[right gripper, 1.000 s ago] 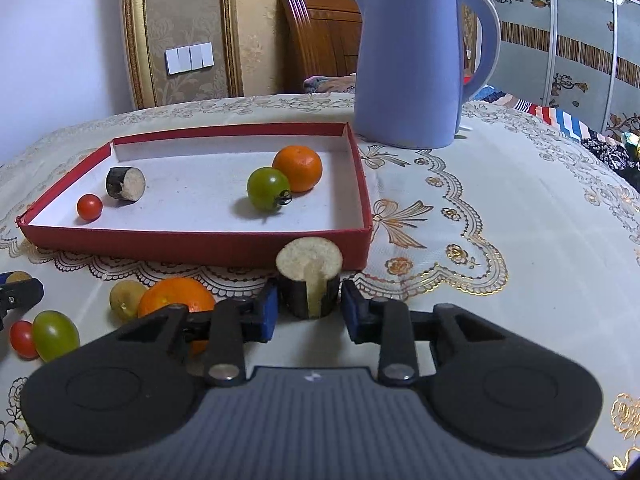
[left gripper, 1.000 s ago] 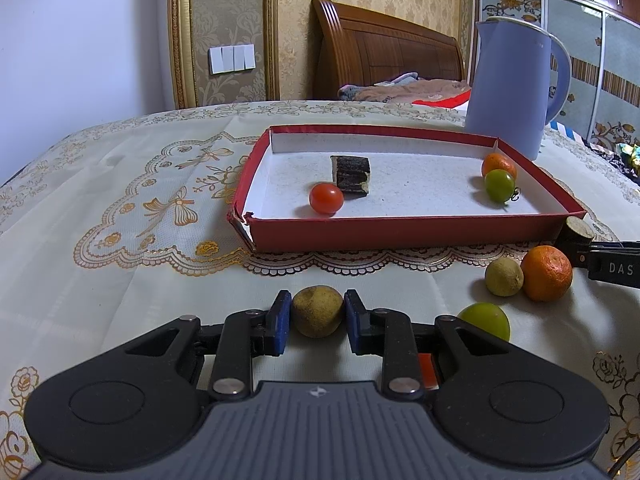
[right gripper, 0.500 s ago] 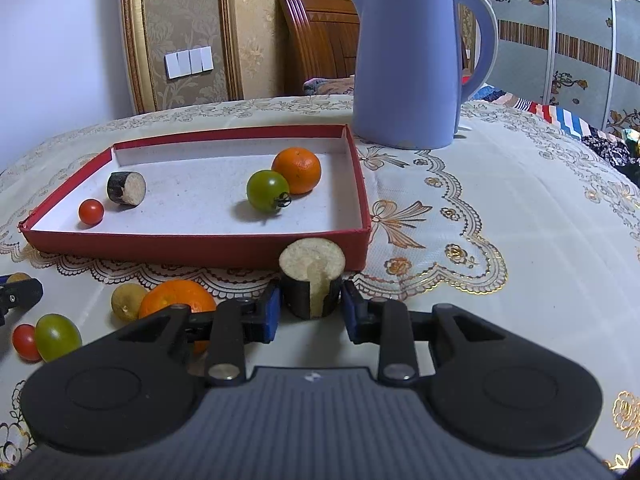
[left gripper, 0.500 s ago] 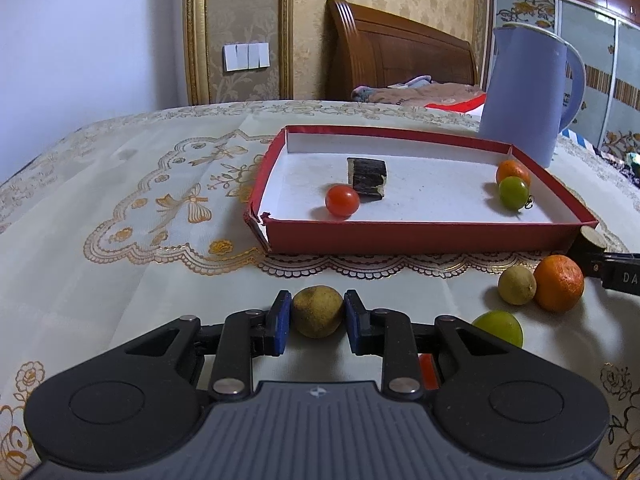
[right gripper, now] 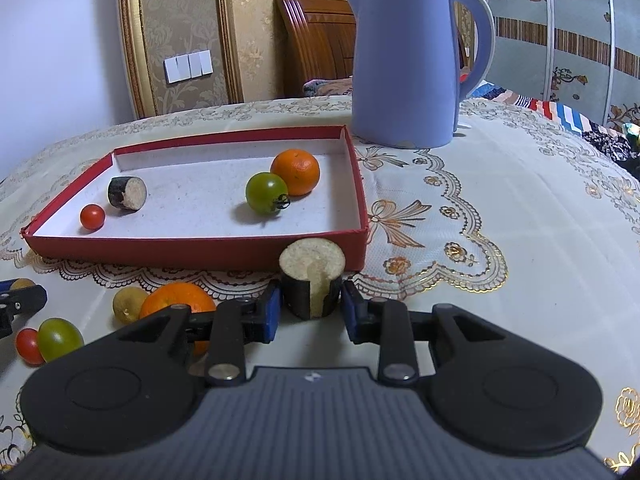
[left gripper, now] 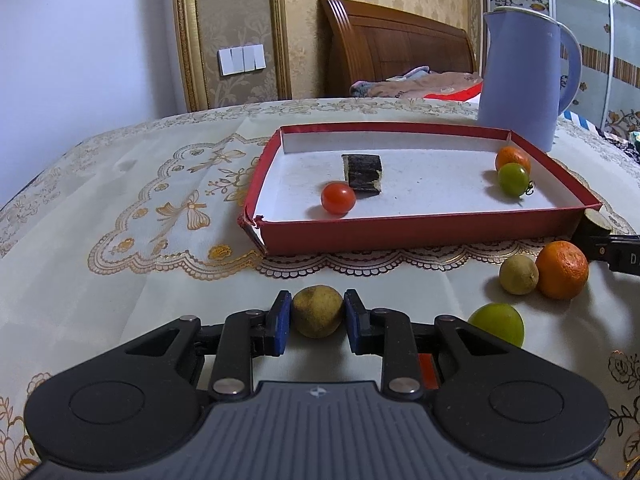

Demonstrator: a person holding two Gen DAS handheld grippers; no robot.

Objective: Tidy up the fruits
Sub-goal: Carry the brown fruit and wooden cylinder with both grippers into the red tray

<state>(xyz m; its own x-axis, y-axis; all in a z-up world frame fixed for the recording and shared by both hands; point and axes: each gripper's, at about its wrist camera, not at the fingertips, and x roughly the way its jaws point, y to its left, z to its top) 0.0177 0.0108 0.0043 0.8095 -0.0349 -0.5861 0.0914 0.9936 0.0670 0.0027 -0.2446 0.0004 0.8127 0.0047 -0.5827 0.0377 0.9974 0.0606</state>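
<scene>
Two tools, both loaded: left tool clamps a yellowish-brown round fruit in front of the red tray. Right tool grips a dark-skinned cut fruit chunk at the tray's near right corner.

Left gripper low and level, blue fingers pinched shut (something gripped); right gripper likewise clamped.

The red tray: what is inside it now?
Inside the red tray lie a red tomato, a dark-skinned cut piece, a green tomato and an orange. Nothing there is covered.
</scene>
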